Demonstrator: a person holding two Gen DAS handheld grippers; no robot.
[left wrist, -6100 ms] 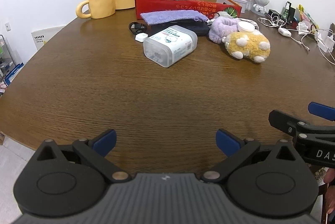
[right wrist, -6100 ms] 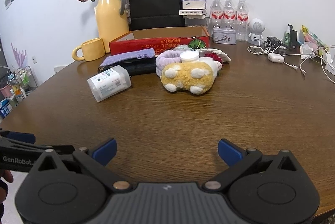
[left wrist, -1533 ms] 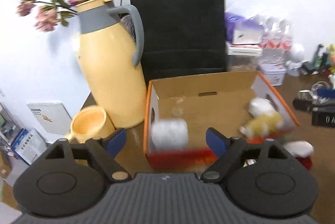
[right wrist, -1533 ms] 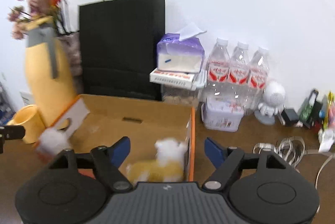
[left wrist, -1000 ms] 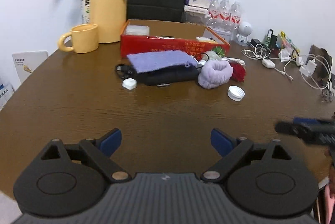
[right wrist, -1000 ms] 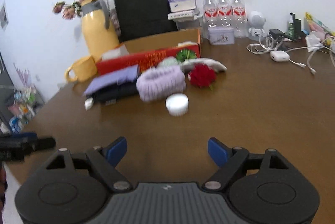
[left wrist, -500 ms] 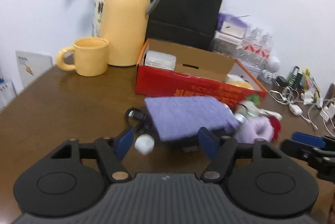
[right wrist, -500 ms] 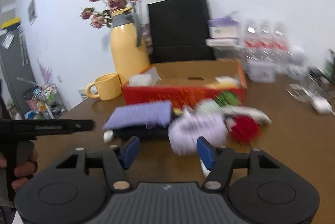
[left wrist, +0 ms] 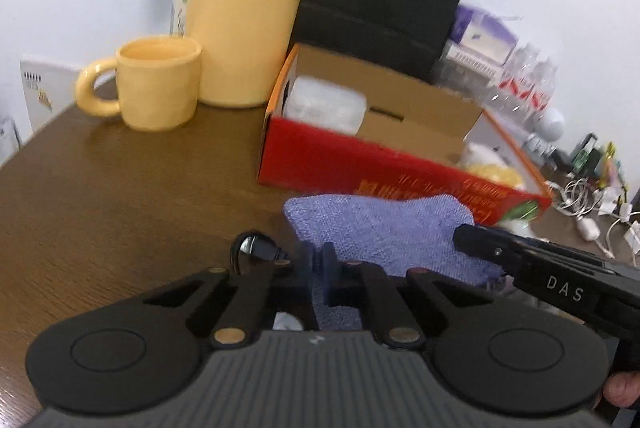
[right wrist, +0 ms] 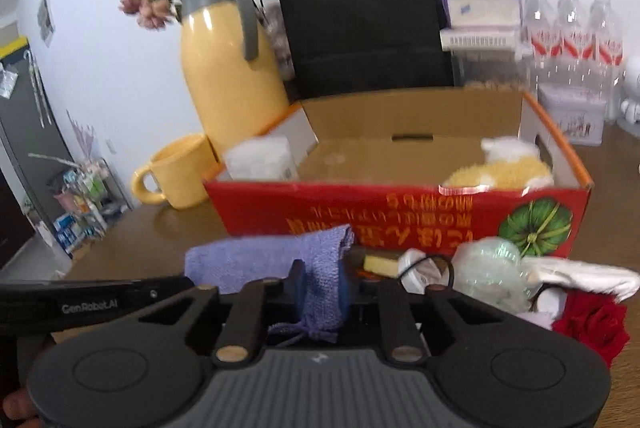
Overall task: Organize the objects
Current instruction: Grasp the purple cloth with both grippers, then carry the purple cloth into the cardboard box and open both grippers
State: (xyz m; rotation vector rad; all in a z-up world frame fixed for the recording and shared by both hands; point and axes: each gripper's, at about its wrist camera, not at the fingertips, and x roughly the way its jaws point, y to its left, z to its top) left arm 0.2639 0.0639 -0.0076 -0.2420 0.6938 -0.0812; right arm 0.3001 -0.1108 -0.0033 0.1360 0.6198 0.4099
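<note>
left gripper [left wrist: 316, 268] shut at cloth [left wrist: 384, 232] edge, hold unclear | right gripper [right wrist: 320, 288] closing, cloth pinched | right view only: rose [right wrist: 588, 324] right of cloth

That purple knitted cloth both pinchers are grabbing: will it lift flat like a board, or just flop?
Probably flop. The purple cloth bunches between the right gripper's closing fingers, so it looks soft. Its knitted weave suggests the pads will not slip much. Held at two ends, with the left gripper pinching the other edge, the middle would likely sag, and it seems light.
</note>
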